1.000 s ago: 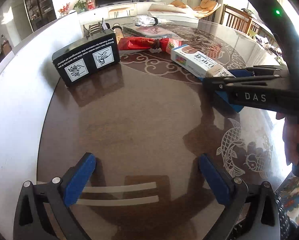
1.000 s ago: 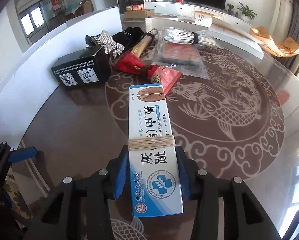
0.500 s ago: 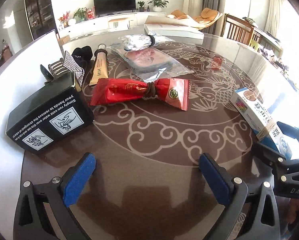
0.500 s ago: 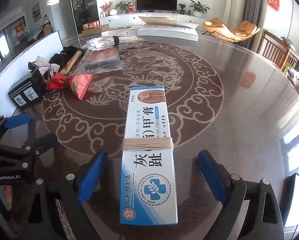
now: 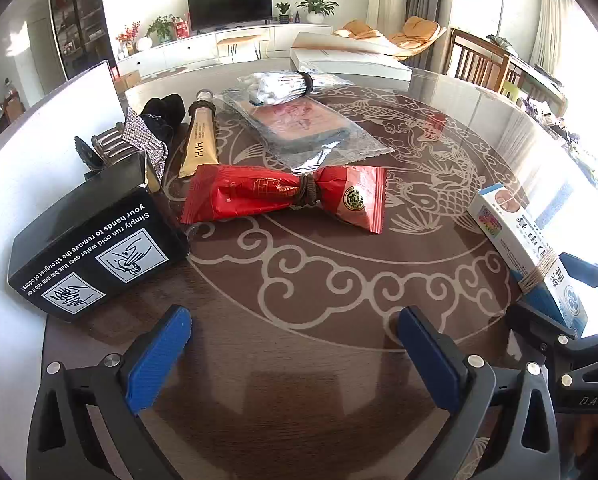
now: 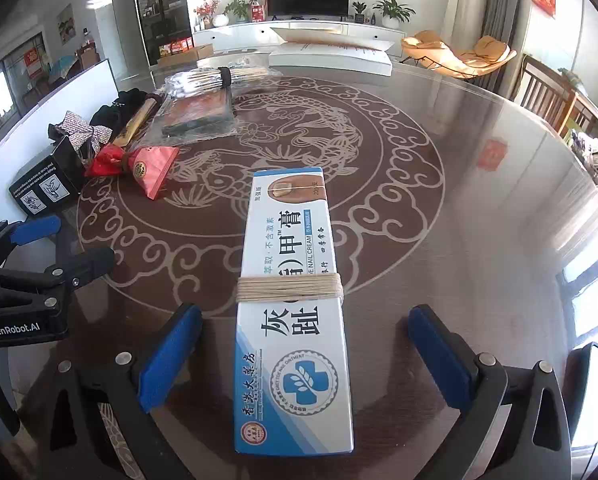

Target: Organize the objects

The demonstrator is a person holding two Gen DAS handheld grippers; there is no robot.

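The nail cream box [image 6: 293, 312] lies between your right gripper [image 6: 305, 354] jaws, which stand wide, its long axis toward 12 o'clock. Your left gripper [image 5: 295, 354], also wide and empty, sits farther off, at the box's 9 o'clock.

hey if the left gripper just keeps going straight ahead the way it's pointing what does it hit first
Probably the red candy wrapper: the open left gripper has only bare table ahead before it, though depth is hard to judge.
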